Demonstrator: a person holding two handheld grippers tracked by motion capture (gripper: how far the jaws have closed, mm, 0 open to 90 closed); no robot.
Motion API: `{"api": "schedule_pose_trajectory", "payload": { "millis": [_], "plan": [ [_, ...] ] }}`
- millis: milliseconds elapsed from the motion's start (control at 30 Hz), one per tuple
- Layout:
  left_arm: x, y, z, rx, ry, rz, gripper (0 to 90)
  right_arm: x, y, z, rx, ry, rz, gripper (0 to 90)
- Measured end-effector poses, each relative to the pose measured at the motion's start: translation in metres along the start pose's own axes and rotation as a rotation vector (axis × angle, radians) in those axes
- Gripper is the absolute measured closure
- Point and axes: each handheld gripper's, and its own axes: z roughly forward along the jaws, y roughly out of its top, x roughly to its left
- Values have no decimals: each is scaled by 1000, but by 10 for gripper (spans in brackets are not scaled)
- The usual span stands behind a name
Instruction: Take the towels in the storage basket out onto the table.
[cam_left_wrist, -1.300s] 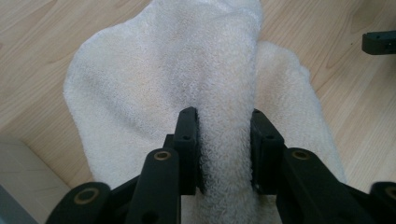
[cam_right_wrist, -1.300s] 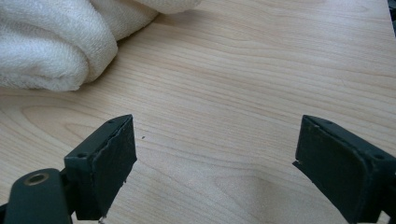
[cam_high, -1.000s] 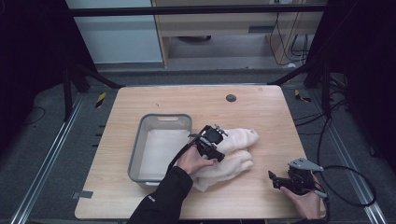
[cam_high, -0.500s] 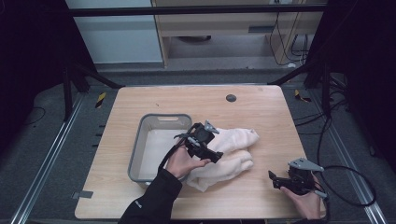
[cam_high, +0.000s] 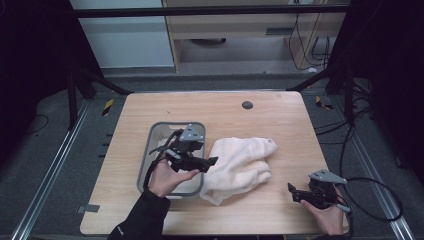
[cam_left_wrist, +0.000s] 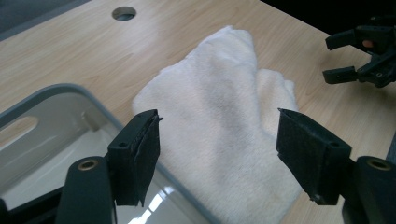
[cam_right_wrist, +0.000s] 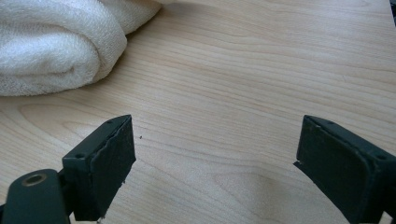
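Note:
A cream towel (cam_high: 240, 166) lies crumpled on the wooden table (cam_high: 225, 115), right of a grey tray (cam_high: 156, 131). My left gripper (cam_high: 210, 164) hovers over the tray's right rim, open, pointing at the towel (cam_left_wrist: 219, 140) with nothing between its jaws. The tray's rim (cam_left_wrist: 60, 89) shows at the lower left of the left gripper view. My right gripper (cam_high: 292, 192) rests low near the table's front right corner, open and empty, apart from the towel (cam_right_wrist: 56, 42). The right gripper (cam_left_wrist: 359, 51) also appears far off in the left gripper view.
A round cable hole (cam_high: 247, 105) sits near the table's far edge. A black cable (cam_high: 380, 200) loops off the right side of the table. Bare wood lies between the towel and the right gripper.
My left gripper has drawn back leftward off the towel to above the tray's right rim, and the towel stays on the table. The right gripper has not moved.

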Motion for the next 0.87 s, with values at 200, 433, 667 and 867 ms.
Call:
{"api": "schedule_pose_trajectory", "payload": {
  "millis": [200,433,667,867],
  "plan": [
    [17,-22,-26,-61,50,-39,307,0,0,0,2,-2,2,115],
    [39,-55,-51,-121,118,-98,314,0,-1,0,4,-4,4,115],
    [60,-91,-72,-170,191,-168,320,0,-2,0,6,1,10,111],
    [82,-116,-85,-198,267,-246,325,0,-3,0,4,-2,7,106]
  ]
}}
